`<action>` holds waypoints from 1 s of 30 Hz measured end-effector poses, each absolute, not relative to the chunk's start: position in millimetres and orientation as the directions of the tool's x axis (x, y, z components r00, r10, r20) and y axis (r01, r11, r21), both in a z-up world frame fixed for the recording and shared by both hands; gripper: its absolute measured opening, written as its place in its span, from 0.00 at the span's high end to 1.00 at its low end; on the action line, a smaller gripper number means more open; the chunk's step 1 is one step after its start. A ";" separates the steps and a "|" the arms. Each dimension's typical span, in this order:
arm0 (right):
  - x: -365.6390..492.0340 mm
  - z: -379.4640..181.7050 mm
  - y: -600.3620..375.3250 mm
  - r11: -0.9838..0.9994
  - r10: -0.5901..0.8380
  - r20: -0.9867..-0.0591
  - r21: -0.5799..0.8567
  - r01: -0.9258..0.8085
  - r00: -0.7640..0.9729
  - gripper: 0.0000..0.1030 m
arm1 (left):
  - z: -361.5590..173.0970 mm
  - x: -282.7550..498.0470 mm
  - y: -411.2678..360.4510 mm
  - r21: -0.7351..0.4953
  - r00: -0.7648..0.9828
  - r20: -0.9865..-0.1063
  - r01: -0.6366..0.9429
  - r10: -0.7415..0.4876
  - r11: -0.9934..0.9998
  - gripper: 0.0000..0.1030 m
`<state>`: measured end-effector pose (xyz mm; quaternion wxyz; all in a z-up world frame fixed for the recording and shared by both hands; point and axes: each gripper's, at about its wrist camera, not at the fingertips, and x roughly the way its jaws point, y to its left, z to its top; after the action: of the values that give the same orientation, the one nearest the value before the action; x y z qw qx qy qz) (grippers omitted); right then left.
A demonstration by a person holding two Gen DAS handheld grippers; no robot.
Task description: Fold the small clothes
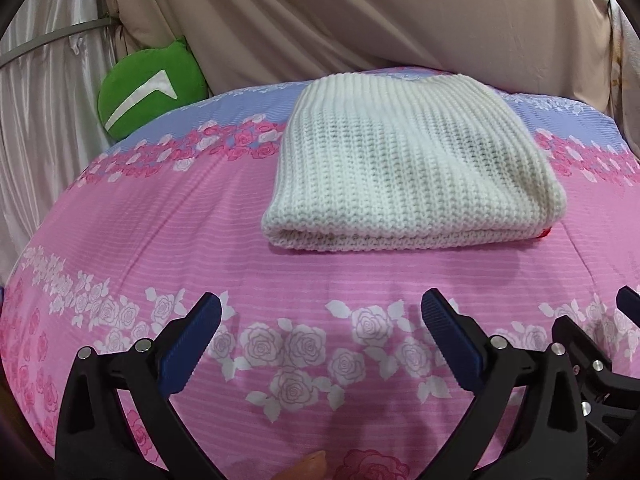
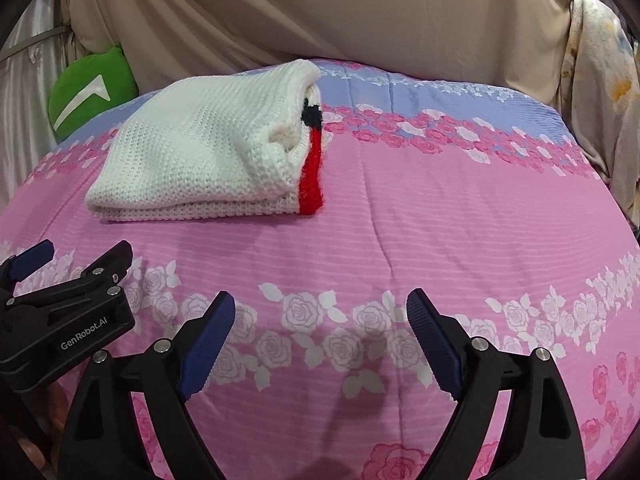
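A white knitted garment (image 1: 408,164) lies folded into a thick rectangle on the pink rose-patterned bed cover (image 1: 200,232). In the right wrist view the same knit (image 2: 204,152) shows a red and dark stripe along its right edge. My left gripper (image 1: 320,304) is open, nothing between its blue pads, a short way in front of the fold. My right gripper (image 2: 320,300) is open and empty too, in front of and to the right of the garment. Each gripper shows at the edge of the other's view, the left gripper (image 2: 72,256) appearing at the left of the right wrist view.
A green cushion (image 1: 152,88) with a white mark leans against beige draped fabric (image 1: 360,16) behind the bed. Pale satin curtains (image 1: 40,120) hang at the left, a floral cloth (image 2: 600,100) at the right. A fingertip (image 1: 308,466) shows at the bottom edge.
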<state>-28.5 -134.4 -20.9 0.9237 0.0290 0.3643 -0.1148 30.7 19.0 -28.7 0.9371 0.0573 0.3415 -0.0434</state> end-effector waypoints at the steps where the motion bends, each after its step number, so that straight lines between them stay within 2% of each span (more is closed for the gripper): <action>1: -29.1 -19.9 -133.7 0.972 -0.189 -0.677 -0.027 0.233 0.712 0.17 | -28.5 30.8 20.0 0.075 0.764 -0.643 0.120 -0.044 0.990 0.05; 30: -26.2 -21.0 -131.6 0.976 -0.169 -0.681 -0.012 0.219 0.712 0.17 | -28.3 27.1 19.1 0.107 0.781 -0.625 0.094 -0.006 0.990 0.05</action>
<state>-26.2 -131.6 -21.0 0.9247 0.0346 0.3644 -0.1049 27.1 19.1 -28.3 0.9412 0.0660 0.3302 -0.0265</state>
